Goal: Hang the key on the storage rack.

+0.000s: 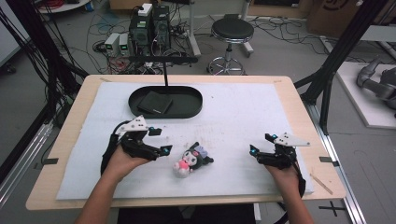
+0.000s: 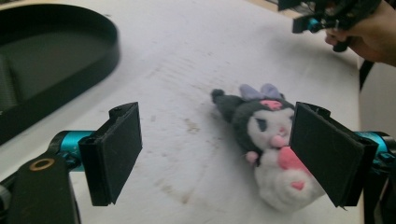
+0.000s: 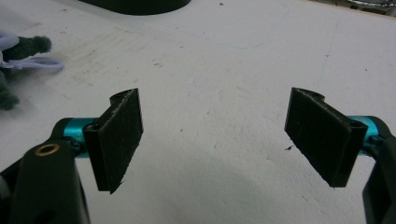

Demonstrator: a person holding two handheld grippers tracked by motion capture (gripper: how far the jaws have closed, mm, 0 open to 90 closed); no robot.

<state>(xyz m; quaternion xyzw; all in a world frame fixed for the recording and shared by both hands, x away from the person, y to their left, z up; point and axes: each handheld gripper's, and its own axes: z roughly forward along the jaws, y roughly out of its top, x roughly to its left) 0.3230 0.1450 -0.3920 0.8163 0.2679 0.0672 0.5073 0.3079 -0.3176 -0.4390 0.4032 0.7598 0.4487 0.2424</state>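
You were in the approach step: your left gripper (image 1: 157, 141) had its jaws wide apart, close beside the plush doll (image 2: 268, 140), which lay on the white mat (image 1: 243, 116), still not gripped. Your right gripper (image 1: 261, 143) was also wide apart, holding nothing, well apart from the doll. I judge the next move needed the left jaws placed around the doll before closing.

Both forearms reach forward, the left gripper (image 1: 158, 141) and right gripper (image 1: 261, 143) held well apart, jaws spread wide (nothing between them).
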